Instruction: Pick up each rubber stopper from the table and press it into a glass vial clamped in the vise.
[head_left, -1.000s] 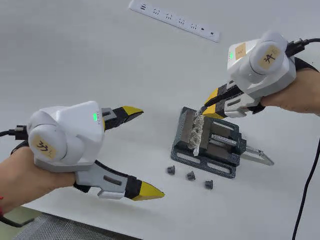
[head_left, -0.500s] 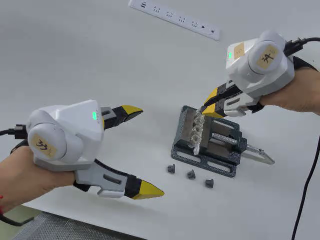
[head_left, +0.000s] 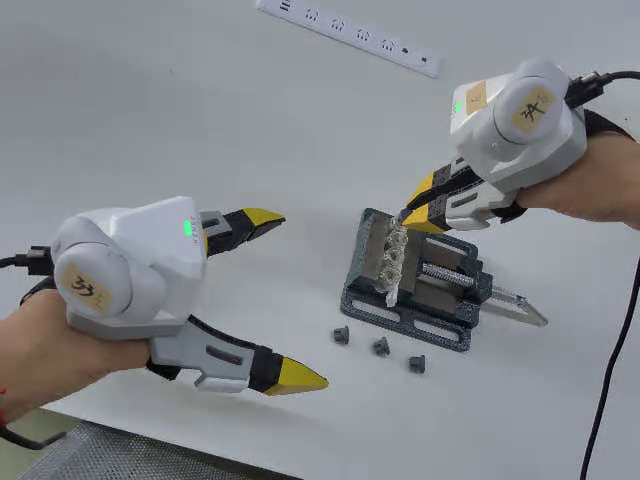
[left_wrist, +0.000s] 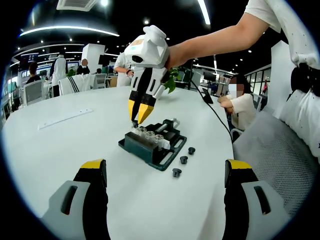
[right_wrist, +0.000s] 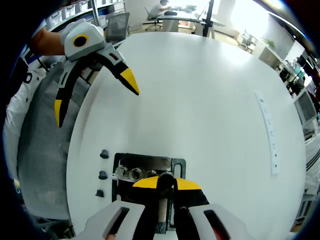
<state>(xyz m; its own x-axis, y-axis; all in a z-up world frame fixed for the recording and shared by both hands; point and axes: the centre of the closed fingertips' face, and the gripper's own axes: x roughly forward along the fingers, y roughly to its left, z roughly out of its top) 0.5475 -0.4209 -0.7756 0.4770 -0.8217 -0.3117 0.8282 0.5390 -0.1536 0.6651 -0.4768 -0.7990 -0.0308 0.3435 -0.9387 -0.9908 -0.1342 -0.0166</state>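
Dark rubber stoppers (head_left: 381, 347), three, lie at 6 o'clock of the dark-grey metal vise (head_left: 452, 288) in head view, left gripper (head_left: 285, 298) gaping wide; left gripper view: right gripper (left_wrist: 137, 118) over clear glass vials (left_wrist: 150, 134); right gripper view: jaws pinching a fourth stopper (right_wrist: 166, 179).

White table (head_left: 200, 120): vise (head_left: 440, 290), 3 stoppers (head_left: 381, 347), pwr strip (head_left: 345, 35).

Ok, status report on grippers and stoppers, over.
Right gripper shut on stopper over vials in vise. Left gripper open. Three stoppers on table. Nothing blocking.
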